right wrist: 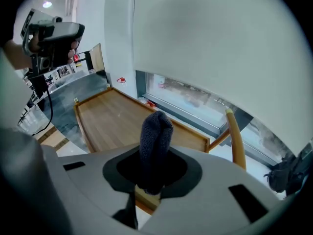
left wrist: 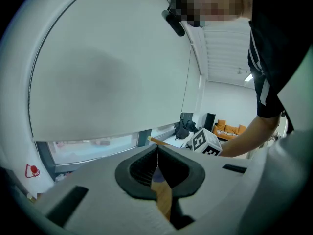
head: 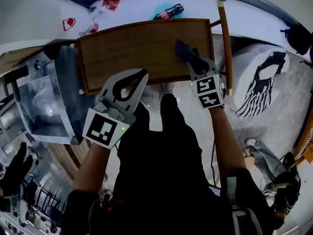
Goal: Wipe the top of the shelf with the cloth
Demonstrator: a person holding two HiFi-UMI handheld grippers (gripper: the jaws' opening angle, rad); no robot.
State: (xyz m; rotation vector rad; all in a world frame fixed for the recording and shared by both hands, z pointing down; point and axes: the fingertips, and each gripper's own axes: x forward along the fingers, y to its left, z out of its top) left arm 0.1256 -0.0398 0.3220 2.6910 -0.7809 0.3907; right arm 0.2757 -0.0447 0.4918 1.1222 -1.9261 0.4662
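Observation:
The shelf top (head: 132,48) is a brown wooden board with a raised rim, straight ahead of me. My right gripper (head: 190,58) is shut on a dark grey knitted cloth (head: 182,48), which rests on the board near its right end. In the right gripper view the cloth (right wrist: 156,129) sticks up from between the jaws of that gripper (right wrist: 154,155), above the shelf top (right wrist: 110,119). My left gripper (head: 144,73) hangs at the board's front edge, left of the right one, shut with nothing in it. The left gripper view has the left gripper (left wrist: 157,153) pointing up at a white blind.
A wooden handle bar (head: 225,43) runs along the shelf's right side. A glass-and-metal cabinet (head: 44,102) stands to the left. Red (head: 111,2) and blue (head: 168,10) items lie on the white sill behind. A white seat with a black-and-white cloth (head: 264,82) is at right.

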